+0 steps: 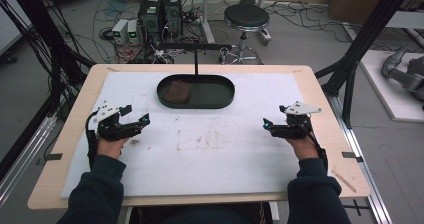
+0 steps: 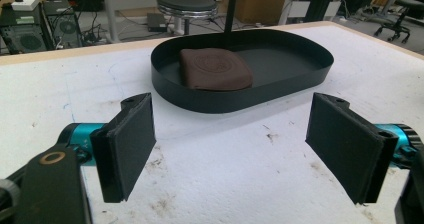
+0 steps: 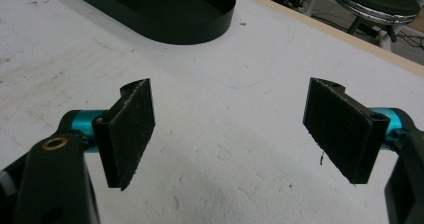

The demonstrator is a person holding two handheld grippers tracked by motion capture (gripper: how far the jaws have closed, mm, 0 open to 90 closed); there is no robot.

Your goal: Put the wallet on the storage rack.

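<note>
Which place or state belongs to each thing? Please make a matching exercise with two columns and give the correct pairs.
Things:
1. brown pouch
2. black tray
3. left gripper
4. stool

Places or states:
A. on the floor beyond the table
B. lying in the tray's left part
C. open, empty, above the white mat
D. at the far middle of the table

Pairs: 1-B, 2-D, 3-C, 4-A
</note>
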